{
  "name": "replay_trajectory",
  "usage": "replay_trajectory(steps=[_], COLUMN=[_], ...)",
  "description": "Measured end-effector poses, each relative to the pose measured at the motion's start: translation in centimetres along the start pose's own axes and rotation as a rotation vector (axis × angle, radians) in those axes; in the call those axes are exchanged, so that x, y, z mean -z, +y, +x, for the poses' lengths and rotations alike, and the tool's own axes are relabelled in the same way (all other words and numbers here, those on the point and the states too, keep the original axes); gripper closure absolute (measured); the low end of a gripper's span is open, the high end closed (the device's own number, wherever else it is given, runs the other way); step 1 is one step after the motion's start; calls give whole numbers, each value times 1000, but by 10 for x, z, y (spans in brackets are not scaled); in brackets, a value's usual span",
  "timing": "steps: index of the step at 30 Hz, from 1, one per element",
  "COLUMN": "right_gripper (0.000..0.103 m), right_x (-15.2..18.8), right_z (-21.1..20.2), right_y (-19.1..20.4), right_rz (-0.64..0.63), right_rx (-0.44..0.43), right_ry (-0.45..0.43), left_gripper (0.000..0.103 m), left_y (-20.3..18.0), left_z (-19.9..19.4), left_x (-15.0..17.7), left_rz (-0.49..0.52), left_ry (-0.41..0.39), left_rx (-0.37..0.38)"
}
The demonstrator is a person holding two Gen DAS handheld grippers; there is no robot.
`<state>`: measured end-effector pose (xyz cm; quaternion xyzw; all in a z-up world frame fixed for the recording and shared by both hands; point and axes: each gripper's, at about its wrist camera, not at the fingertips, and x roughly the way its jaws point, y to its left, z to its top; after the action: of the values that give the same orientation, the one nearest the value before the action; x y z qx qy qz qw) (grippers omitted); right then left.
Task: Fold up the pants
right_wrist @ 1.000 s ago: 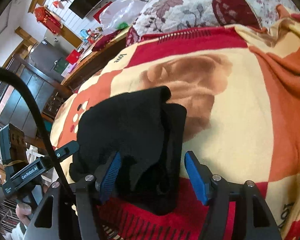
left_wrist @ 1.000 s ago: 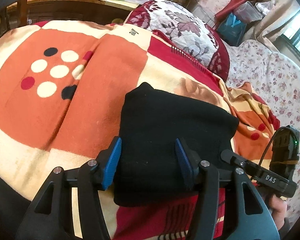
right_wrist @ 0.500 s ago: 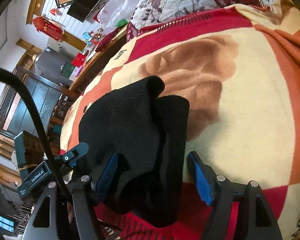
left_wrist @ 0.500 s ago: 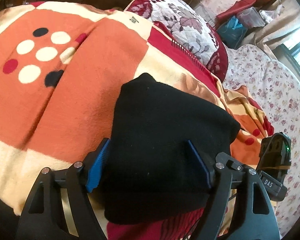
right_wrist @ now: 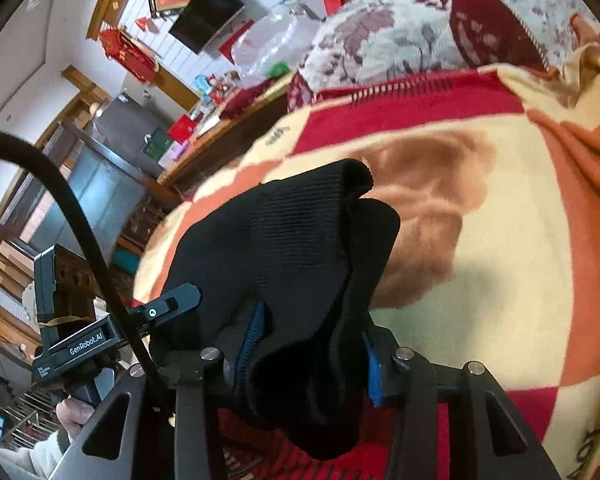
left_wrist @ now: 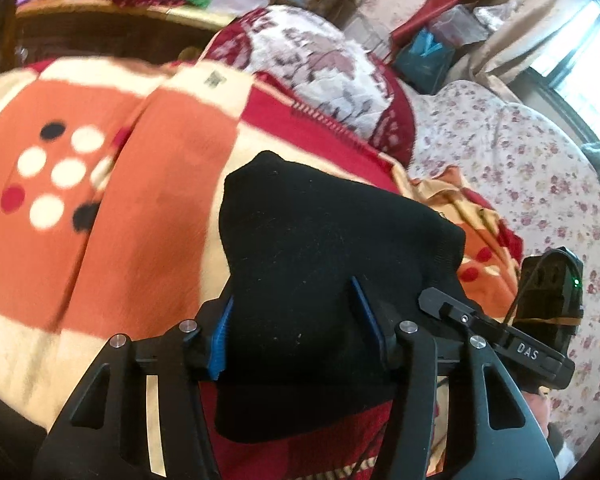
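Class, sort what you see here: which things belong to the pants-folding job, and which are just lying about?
Part of the job:
black pants
left gripper, closing on the pants
right gripper, closing on the pants

Lying about:
patterned blanket
floral pillow
plastic bag

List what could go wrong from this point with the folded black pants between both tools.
1. The left tool and right tool are both closing on the thick folded pants; a bite that catches only the upper layers could let the lower ones drop open.
2. In the right wrist view the layers sit uneven, so lifting may skew the fold.
3. The pants lie on a soft blanket; a tool could pinch it too.
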<state>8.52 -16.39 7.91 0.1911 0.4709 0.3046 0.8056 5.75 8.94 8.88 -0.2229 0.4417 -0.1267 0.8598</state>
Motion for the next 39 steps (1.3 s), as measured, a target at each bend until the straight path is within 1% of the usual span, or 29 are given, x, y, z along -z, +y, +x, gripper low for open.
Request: replay_trajectory(steps=[7, 14, 20, 26, 30, 33, 35, 37, 39], right_gripper=[61, 61, 61, 61, 60, 55, 45, 43, 43], right_x=[-24, -57, -81, -92, -93, -89, -87, -87, -87], right_z=[-20, -25, -11, 11, 26, 38, 40, 39, 37], right_y=[-6, -25, -48, -70, -78, -84, -87, -89, -88], right_rz=[7, 14, 30, 44, 42, 37, 40, 51, 56], right_rx=[26, 65, 93, 117, 145, 184, 207, 214, 219], right_ry=[-61, -96, -98, -84, -67, -49, -53, -57, -52], left_gripper=[50, 50, 50, 50, 50, 49, 45, 40, 37], left_y=[-29, -51, -54, -48, -40, -35, -30, -25, -22], left_z=[11, 41, 73, 100, 115, 124, 126, 128, 127], left_x=[-30, -61, -77, -81, -78, -74, -74, -76, -78], left_rz=[63, 113, 116, 117, 112, 119, 96, 60, 25], left_ry=[-9, -11, 9, 26, 35, 31, 33, 51, 67], left_rx=[5, -2, -22, -52, -79, -93, -84, -71, -68])
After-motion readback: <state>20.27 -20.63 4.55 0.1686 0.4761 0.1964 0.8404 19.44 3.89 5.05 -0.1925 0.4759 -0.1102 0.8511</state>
